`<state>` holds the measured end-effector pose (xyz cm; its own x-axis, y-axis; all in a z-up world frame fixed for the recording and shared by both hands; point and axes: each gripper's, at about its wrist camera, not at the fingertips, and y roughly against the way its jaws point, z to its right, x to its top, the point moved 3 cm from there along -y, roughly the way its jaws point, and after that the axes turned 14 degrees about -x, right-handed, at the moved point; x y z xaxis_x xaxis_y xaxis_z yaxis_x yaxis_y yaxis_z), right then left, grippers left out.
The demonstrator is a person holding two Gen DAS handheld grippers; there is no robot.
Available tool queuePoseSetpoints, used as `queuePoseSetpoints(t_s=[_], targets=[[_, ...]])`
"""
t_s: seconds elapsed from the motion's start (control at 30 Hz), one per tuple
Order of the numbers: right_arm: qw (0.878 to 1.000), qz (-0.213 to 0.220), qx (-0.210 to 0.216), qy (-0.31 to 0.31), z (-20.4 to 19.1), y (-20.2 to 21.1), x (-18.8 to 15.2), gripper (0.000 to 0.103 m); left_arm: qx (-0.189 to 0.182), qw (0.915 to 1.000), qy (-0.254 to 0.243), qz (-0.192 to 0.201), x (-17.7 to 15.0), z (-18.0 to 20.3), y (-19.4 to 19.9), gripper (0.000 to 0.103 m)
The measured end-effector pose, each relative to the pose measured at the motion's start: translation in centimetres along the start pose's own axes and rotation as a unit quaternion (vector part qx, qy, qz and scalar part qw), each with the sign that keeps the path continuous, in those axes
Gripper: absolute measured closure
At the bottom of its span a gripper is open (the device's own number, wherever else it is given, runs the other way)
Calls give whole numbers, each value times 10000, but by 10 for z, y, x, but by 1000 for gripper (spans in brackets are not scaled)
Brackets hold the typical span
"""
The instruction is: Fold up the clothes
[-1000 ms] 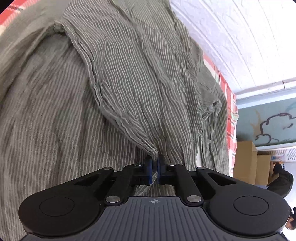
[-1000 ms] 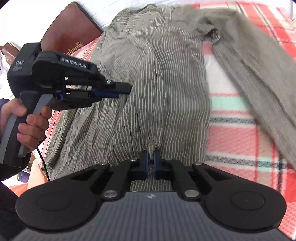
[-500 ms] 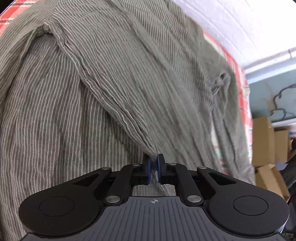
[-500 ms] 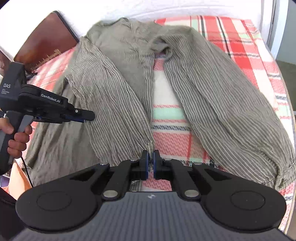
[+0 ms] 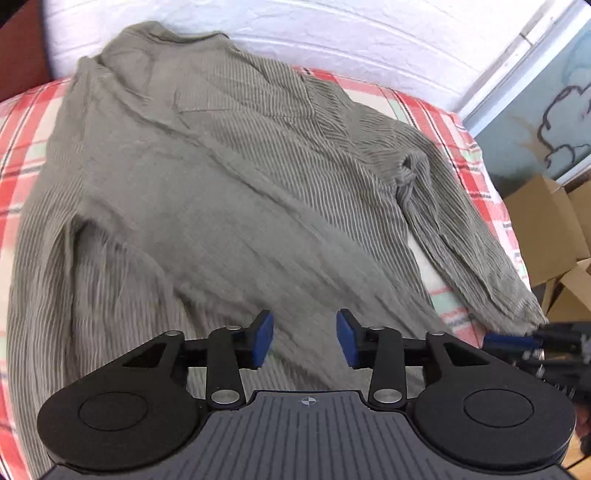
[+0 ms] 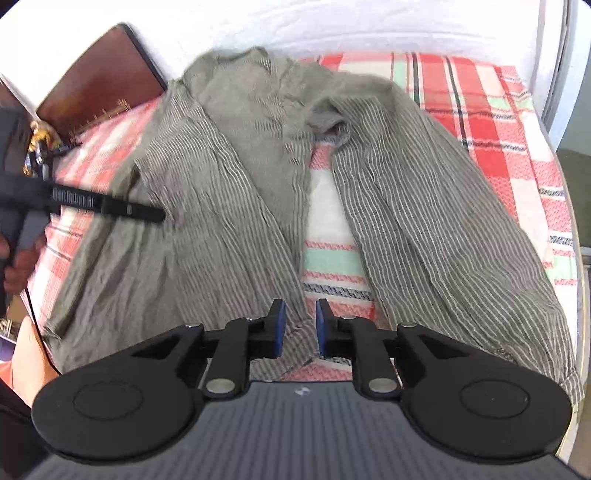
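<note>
A grey striped shirt [image 5: 229,206] lies spread on the plaid bed cover [image 5: 22,147]. In the right wrist view the shirt [image 6: 229,221] has one front panel folded across its body, and a long sleeve [image 6: 436,229] runs down the right. My left gripper [image 5: 306,341] hovers over the shirt's lower part; its jaws are opening and nothing is between the blue pads. My right gripper [image 6: 301,328] stands over the hem with its jaws opening, and the cloth lies loose below the gap. Each gripper shows in the other's view: the left gripper [image 6: 155,215], the right gripper [image 5: 495,339].
A brown headboard [image 6: 99,85] and a white wall [image 5: 332,33] stand beyond the bed. Cardboard boxes [image 5: 546,229] sit on the floor past the bed's right side. A person's hand [image 6: 22,266] holds the left gripper's handle at the bed's left edge.
Both grippers were shut on pinched shirt edges; both have let go and their jaws have spread. The shirt has dropped flat onto the bed, and both grippers have drawn back from it.
</note>
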<state>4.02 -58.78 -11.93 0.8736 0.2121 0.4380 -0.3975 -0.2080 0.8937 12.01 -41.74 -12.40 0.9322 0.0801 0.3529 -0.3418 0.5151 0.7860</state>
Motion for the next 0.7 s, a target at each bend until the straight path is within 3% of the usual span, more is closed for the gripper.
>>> queuePoseSetpoints(t_s=[0.07,0.1,0.17,0.37,0.47,0.7], targets=[[10000,-81,22,22,-2,-7,-1,78,19,9998,221,11,15,-2,-6,40],[9999,-124,23,36,-1,-9,-3,68,23,9993,378,51,19,-5,-6,34],[9998,-199,14,59,-1,-12,-8,58,34,9978,645,119,27,-9,-6,33],[9989,-302,154,-318,11,-17,-19,58,323,9968,722,-87,34,-15,-24,32],[9978,-309,329,-481,17,-10,-17,97,461,9949,877,-184,41,-21,-34,32],[9938,178,1030,-368,4,44,-9,97,460,9949,824,-346,54,-15,-31,26]])
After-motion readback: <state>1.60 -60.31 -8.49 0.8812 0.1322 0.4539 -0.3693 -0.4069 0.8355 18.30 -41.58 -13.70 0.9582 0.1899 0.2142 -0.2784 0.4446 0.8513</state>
